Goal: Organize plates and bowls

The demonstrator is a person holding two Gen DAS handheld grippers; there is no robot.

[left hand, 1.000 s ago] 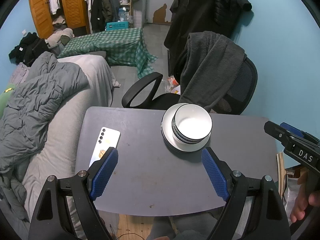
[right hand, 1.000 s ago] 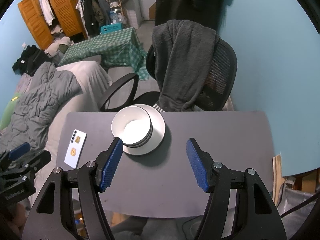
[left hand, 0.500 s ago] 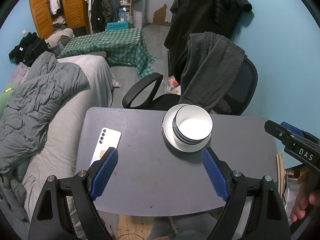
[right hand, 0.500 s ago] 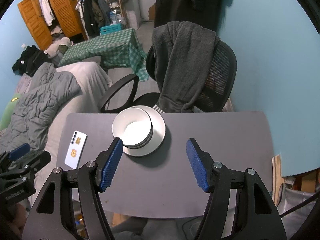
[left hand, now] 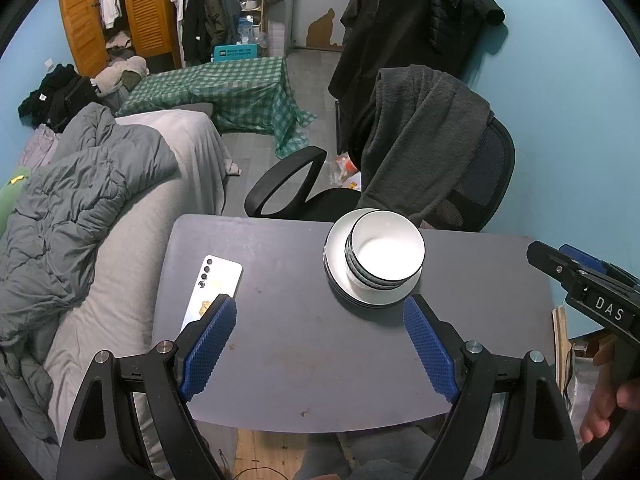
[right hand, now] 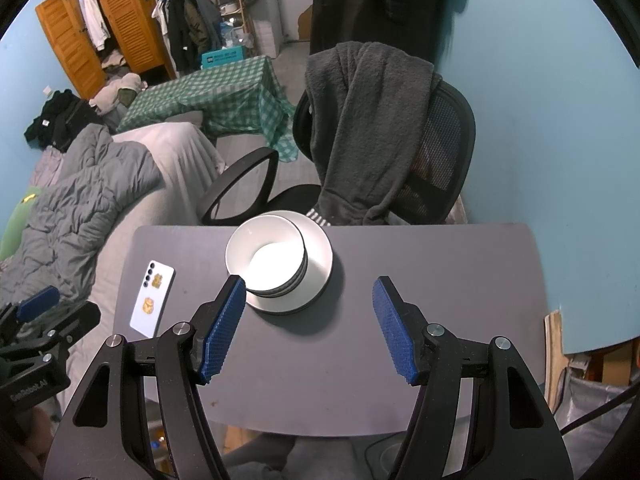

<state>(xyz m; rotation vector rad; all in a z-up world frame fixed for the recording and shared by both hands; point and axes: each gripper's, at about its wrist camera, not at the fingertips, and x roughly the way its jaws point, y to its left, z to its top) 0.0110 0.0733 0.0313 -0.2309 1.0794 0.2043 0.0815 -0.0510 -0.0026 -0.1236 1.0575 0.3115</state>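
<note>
A stack of white bowls with black rims (left hand: 384, 254) sits on a stack of white plates (left hand: 334, 276) at the far middle of the grey table (left hand: 312, 340). The bowls (right hand: 266, 258) and plates (right hand: 318, 276) also show in the right wrist view. My left gripper (left hand: 320, 344) is open and empty, held above the table's near half, short of the stack. My right gripper (right hand: 308, 324) is open and empty, just in front of the stack. The right gripper also shows at the right edge of the left wrist view (left hand: 580, 280).
A white phone (left hand: 214, 286) lies face down on the table's left side. An office chair draped with a grey garment (left hand: 424, 152) stands behind the table. A bed with grey bedding (left hand: 80, 200) lies to the left. A blue wall (right hand: 560, 160) is on the right.
</note>
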